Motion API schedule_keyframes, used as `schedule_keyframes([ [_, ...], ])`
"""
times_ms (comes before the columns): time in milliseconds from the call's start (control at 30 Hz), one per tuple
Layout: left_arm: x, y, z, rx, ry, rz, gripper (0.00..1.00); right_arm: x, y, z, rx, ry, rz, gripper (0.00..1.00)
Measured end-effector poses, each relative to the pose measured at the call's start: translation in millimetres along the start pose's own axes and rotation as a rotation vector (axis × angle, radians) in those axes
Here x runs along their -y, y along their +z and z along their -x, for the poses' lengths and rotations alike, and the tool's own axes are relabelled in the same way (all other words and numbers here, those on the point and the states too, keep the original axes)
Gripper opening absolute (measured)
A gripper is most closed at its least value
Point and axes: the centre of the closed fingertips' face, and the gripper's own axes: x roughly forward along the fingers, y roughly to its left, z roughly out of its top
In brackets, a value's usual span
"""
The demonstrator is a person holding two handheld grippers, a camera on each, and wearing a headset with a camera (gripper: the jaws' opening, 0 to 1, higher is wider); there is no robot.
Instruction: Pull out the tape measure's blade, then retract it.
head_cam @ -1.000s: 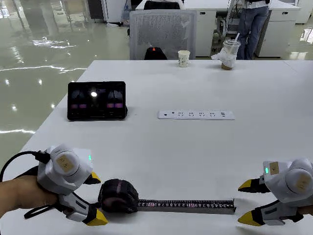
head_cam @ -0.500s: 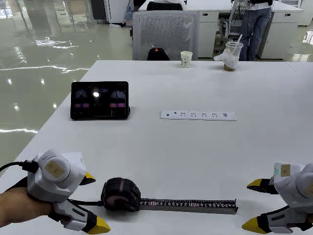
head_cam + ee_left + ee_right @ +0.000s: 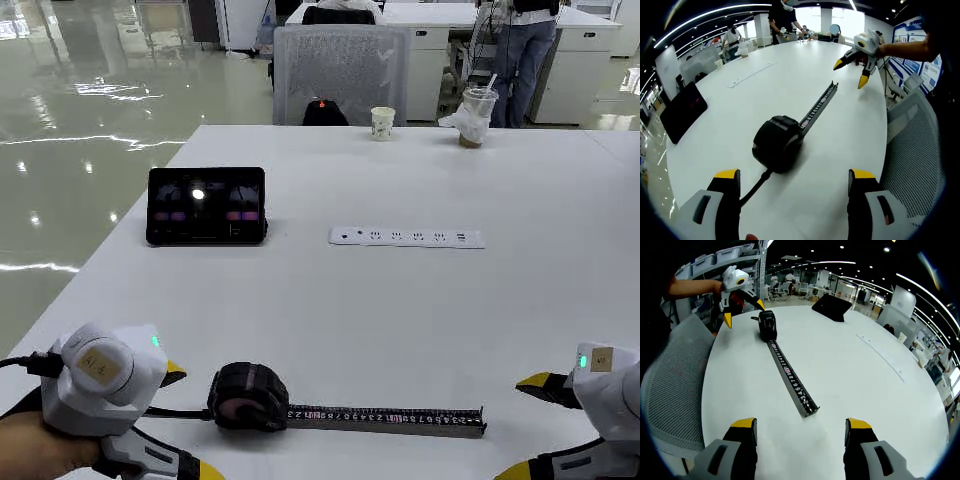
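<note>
Tape measure [image 3: 248,397] lies on the white table [image 3: 400,300], blade [image 3: 385,418] drawn out flat, with the left gripper [image 3: 793,174] spread beside its case and the right gripper [image 3: 801,422] spread beyond the blade tip.

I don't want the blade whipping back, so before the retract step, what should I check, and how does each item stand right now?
1. Blade out: ok. The blade lies flat on the table, extended from the tape measure case.
2. Left gripper ready: ok. Jaws open, case ahead between them, untouched.
3. Right gripper ready: ok. Jaws open, the blade's end hook just ahead, not gripped.
4. Blade's run free: ok. The power strip and tablet sit well away.
5. Blade lock: cannot tell.
6. Strap snag risk: cannot tell. It trails from the case toward the left gripper.
</note>
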Motion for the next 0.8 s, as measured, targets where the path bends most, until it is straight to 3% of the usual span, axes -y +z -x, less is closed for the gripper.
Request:
schedule_keyframes([
  [400, 9.9, -2.2, 2.5, 0.038, 0.045, 0.057, 0.95, -12.3, -0.4, 7.6, 0.037, -0.043, -0.088, 0.84],
  [800, 18.2, 4.3, 9.7, 0.096, 0.083, 0.109, 0.99, -22.6, 5.8, 11.1, 0.078, -0.08, -0.155, 0.97],
])
